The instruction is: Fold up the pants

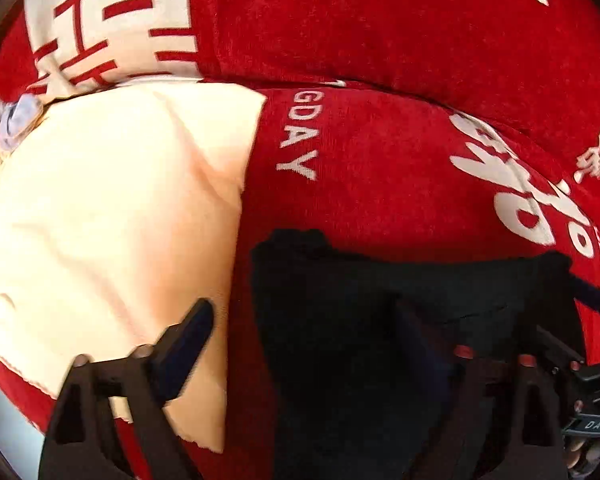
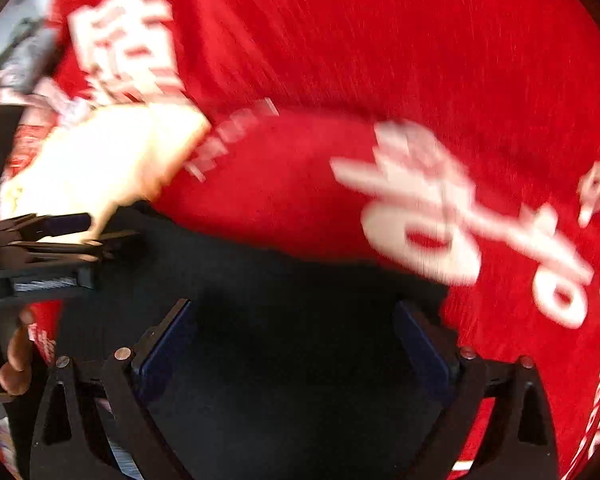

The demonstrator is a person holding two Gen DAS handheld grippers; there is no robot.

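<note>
A red cloth [image 1: 400, 32] printed with white lettering covers the whole surface. A cream fabric [image 1: 112, 208] lies on it at the left, and the black pants [image 1: 380, 320] sit beside that, under both grippers. The left gripper [image 1: 308, 340] and right gripper [image 2: 296, 336] stand wide open, holding nothing. Only the right view shows fingers [image 2: 16, 356] at its left edge and is blurred.

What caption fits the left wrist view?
Open left gripper above black pants on red blanket.
</note>
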